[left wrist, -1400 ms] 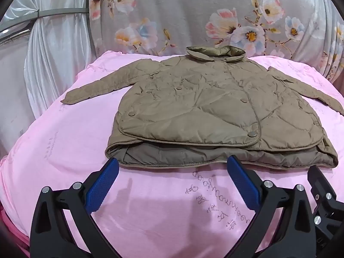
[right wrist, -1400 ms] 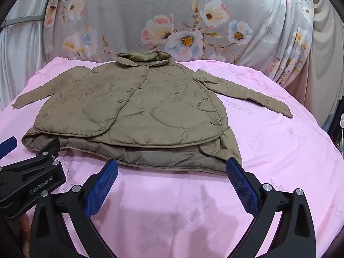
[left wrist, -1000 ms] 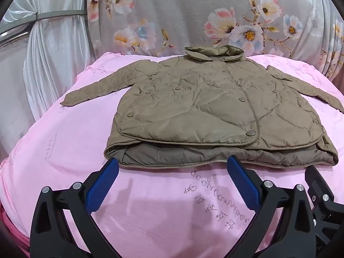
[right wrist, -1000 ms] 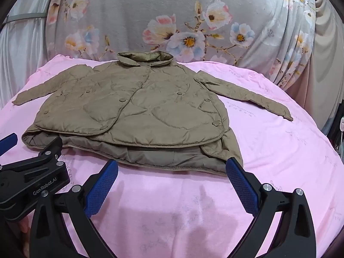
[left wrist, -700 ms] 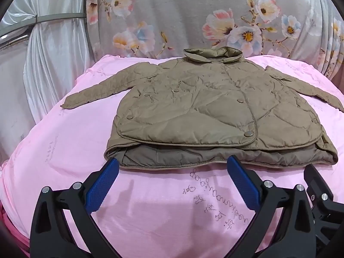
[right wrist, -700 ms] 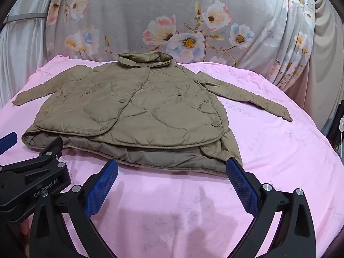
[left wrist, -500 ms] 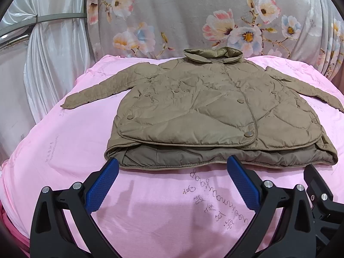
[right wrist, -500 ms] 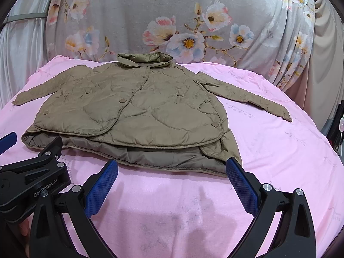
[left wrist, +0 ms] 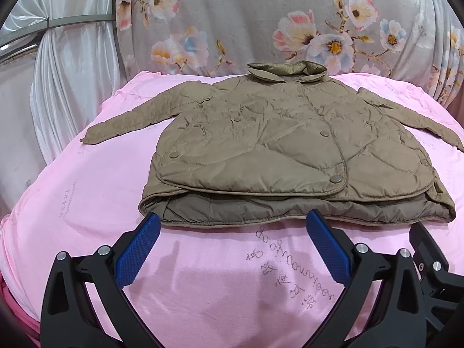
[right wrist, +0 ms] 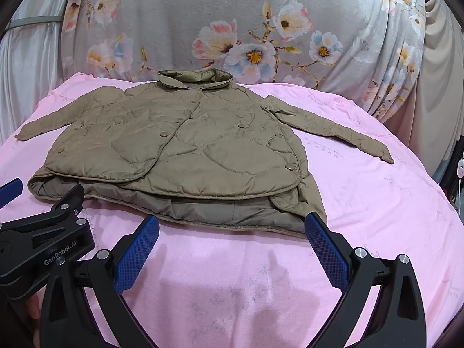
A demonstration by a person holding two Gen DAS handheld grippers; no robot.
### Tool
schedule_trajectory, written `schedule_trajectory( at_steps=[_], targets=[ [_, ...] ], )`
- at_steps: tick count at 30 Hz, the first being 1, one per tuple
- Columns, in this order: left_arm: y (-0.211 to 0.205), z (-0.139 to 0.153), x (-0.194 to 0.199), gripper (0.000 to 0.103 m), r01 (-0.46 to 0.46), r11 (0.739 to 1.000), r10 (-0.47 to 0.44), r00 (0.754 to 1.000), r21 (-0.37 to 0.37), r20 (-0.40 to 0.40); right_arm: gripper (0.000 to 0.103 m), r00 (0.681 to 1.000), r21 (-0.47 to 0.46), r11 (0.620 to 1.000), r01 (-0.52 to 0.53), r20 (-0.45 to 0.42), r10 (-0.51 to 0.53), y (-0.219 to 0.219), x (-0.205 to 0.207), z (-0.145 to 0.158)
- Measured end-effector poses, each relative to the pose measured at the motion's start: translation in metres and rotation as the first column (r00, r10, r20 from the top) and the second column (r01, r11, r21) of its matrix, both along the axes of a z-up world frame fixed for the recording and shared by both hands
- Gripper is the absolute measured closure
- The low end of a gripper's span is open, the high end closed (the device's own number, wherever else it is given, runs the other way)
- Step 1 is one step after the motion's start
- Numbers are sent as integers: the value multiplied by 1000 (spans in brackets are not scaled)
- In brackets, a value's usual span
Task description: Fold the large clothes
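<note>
Floral curtain [left wrist: 261, 14] backs a pink sheet [left wrist: 217, 275]. Jacket [left wrist: 290, 145] lies flat and buttoned at centre, sleeves spread, apparently ready for folding. Left gripper [left wrist: 232, 243] and right gripper [right wrist: 232, 243] hover near its hem, jaws apart, empty.

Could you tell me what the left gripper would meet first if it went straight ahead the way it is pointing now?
Most likely the near hem of the jacket, which lies just beyond the open left gripper on the pink sheet. Nothing else sits between them, though depth is hard to judge.
</note>
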State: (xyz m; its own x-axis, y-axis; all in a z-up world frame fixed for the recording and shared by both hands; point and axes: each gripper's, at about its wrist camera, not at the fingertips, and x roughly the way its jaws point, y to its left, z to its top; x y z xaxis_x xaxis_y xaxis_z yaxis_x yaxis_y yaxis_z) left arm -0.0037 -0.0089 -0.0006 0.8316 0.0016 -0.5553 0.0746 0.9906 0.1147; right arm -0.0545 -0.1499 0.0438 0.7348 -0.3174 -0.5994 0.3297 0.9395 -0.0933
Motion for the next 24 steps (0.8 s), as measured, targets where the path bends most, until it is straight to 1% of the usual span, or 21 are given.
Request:
schedule_trajectory(
  at_steps=[24],
  targets=[
    [-1, -1, 0, 5, -1, 1000, 1, 1000, -2, 0, 5, 1000, -2, 1000, 1, 1, -1, -1, 0, -1]
  ],
)
